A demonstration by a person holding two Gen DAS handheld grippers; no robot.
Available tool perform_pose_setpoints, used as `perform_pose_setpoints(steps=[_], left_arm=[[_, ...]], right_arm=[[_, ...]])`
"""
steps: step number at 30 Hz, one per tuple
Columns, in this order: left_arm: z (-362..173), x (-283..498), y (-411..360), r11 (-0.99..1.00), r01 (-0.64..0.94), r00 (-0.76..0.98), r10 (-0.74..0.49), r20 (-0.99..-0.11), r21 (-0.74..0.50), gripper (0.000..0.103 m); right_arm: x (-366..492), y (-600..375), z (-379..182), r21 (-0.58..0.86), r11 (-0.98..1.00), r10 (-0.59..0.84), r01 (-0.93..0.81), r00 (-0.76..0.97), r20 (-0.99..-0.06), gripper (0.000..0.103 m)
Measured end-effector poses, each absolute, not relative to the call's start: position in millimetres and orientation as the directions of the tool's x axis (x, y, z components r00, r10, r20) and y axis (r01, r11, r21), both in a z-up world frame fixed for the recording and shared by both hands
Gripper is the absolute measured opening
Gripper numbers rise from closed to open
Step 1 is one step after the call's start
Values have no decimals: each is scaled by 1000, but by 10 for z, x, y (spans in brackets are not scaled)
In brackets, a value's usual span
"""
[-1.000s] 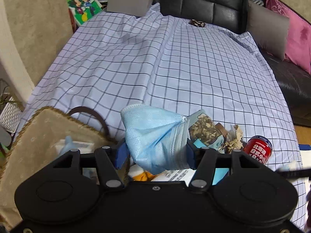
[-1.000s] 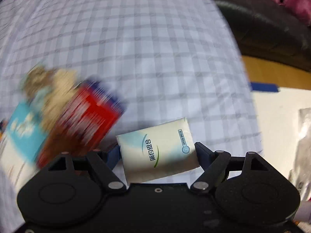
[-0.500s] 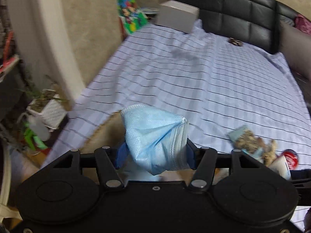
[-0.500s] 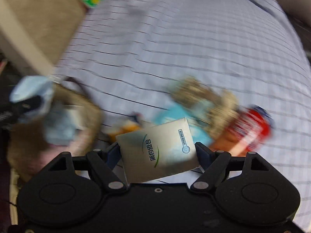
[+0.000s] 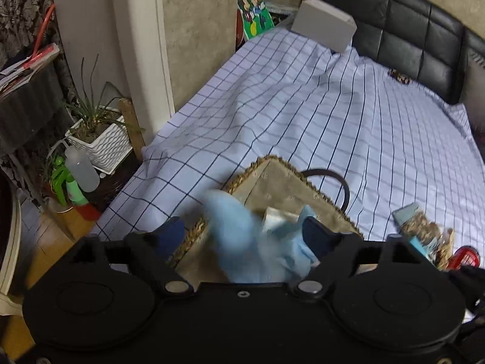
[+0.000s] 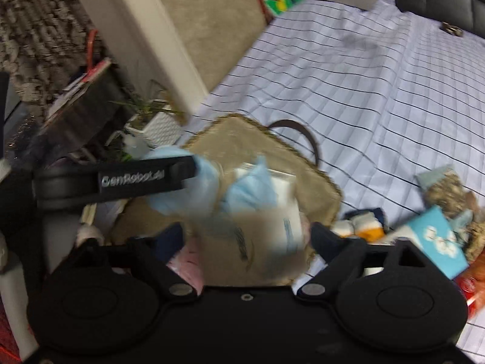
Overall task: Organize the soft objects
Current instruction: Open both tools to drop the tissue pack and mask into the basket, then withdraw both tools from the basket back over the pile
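Note:
Both grippers hang over the woven basket (image 5: pixel 282 179) at the bed's near left edge; it also shows in the right wrist view (image 6: pixel 315 179). My left gripper (image 5: pixel 242 233) is open, and the blue face mask (image 5: pixel 242 242) is blurred and loose between its fingers, above the basket. My right gripper (image 6: pixel 245 236) is open too; the tissue pack (image 6: pixel 254 242) is blurred between its spread fingers, over the basket. A second blue mask (image 6: pixel 251 188) and a white pack lie inside the basket. The left gripper's finger (image 6: pixel 136 179) shows at the left of the right wrist view.
Snack packets (image 5: pixel 421 230), a red can (image 5: pixel 463 257), a blue box (image 6: pixel 433 239) and small socks (image 6: pixel 360 227) lie right of the basket on the checked sheet (image 5: pixel 333 115). A grey box (image 5: pixel 324 27) sits by the black headboard. A potted plant (image 5: pixel 97 139) and spray bottle stand on the floor.
Both grippers swung left over the basket and opened. The mask and the tissue pack, held tight before, are now loose and dropping.

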State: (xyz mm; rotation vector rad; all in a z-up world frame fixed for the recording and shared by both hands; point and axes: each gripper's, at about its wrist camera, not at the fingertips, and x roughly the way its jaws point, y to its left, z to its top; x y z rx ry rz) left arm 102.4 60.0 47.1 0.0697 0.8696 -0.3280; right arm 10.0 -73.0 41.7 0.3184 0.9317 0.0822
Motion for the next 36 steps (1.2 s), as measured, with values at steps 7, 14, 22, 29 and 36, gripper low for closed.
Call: perform_pose_setpoints(steps=[7,14,22,29,36], left_arm=[[533,999,602,949,304,615,-260,-744,-80,88],[533,938,491,956,293,652,-208,-729,-10,88],[520,863,362,949,315,659,-193,-727,33,90],[476,823,272,943,324,666,-167,-727,80,93],[459,779,199,934,343,660,-167,-732,96,96]], right_arm=[[21,-631,418,226,973,160,33,606,-779,95],[-62,-800,357,162,984,89,78,575,-813,95],[-139,-948,282,113,988,37,102,555,-831,95],[-191,-1066,184,75,987,-9,140,520,-854,95],[-232,-1194,97,65,981,-31,185,475,-879,99]])
